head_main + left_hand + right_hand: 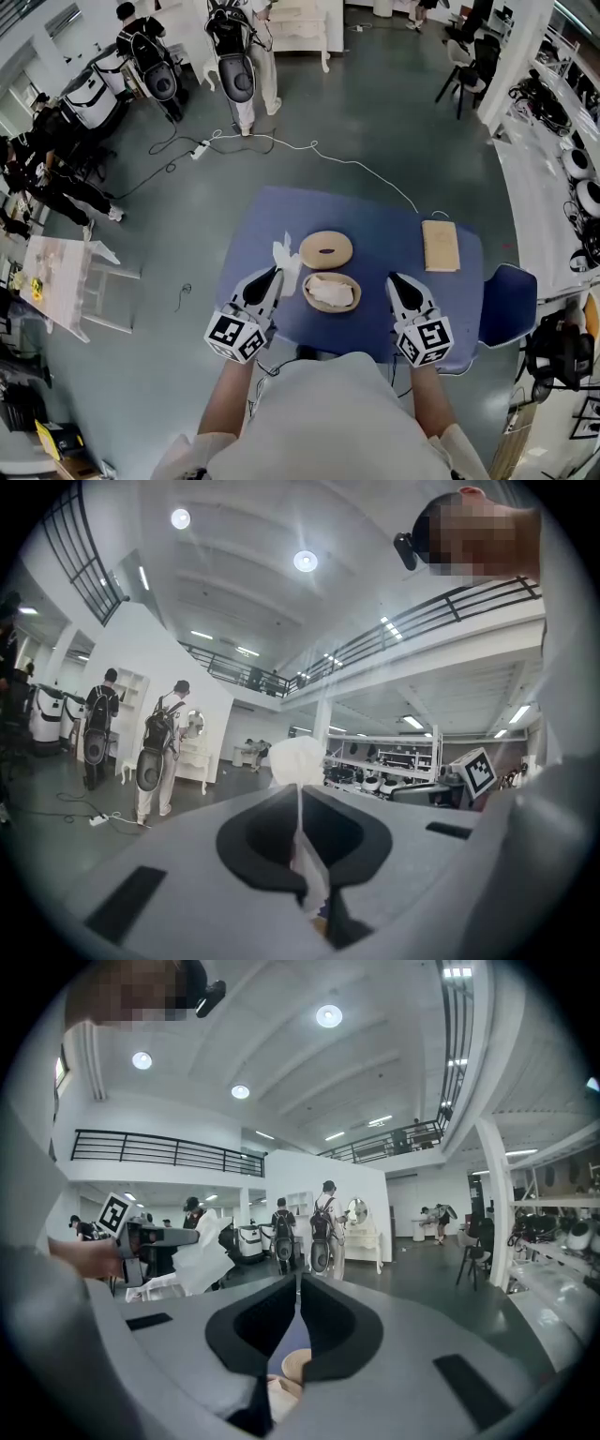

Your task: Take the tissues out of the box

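Note:
A round wooden tissue box stands open on the blue table, with white tissues inside. Its round slotted lid lies just behind it. My left gripper is left of the box, raised and shut on a white tissue. In the left gripper view the tissue sticks out past the closed jaws of the left gripper. My right gripper hangs right of the box; its jaws meet with nothing between them in the right gripper view, where the held tissue shows at left.
A flat wooden block lies at the table's far right. A blue chair stands beside the table's right edge. A white cable runs across the floor beyond, where people with backpack rigs stand.

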{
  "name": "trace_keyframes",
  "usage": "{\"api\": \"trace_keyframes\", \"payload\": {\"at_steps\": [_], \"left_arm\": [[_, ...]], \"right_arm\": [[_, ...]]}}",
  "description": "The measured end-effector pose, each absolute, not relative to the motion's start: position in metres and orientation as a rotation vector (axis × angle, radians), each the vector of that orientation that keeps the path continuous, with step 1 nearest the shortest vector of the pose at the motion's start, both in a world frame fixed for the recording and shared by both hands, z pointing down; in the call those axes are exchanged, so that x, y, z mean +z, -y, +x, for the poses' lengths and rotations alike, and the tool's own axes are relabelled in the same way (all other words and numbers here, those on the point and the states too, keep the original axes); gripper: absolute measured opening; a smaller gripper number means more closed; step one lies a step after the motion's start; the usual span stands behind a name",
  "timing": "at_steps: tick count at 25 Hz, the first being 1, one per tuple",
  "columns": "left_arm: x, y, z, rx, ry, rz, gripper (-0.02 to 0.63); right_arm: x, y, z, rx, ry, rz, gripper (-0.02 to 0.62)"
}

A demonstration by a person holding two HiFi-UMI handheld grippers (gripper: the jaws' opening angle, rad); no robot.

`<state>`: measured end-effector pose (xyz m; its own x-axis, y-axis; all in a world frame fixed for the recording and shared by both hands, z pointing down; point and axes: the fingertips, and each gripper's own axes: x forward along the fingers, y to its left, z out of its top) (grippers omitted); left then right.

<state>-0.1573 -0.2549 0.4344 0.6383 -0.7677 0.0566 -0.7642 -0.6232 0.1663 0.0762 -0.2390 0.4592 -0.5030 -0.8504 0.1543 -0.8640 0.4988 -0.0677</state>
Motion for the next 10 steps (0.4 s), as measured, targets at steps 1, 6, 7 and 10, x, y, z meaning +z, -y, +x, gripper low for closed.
{"api": "trace_keyframes", "payload": {"at_steps": [1,6,7,10], "left_arm": [[0.433,0.255,-0.157,-0.032,1.261,2.683,0.017],[0.434,0.254,-0.148,-0.035,1.244,2.692,0.017],[0.435,0.254,-0.146,-0.036,1.241,2.693,0.017],[0.436,0.254,-0.145,-0.042,1.230,2.691,0.017]], "right_arm": [[0.459,0.239,0.077,0.209,2.630,1.514,0.040],[0.461,0.236,0.082,0.210,2.630,1.520,0.040],[0.461,0.236,0.083,0.210,2.631,1.522,0.040],[0.462,0.237,0.083,0.213,2.630,1.531,0.040]]}}
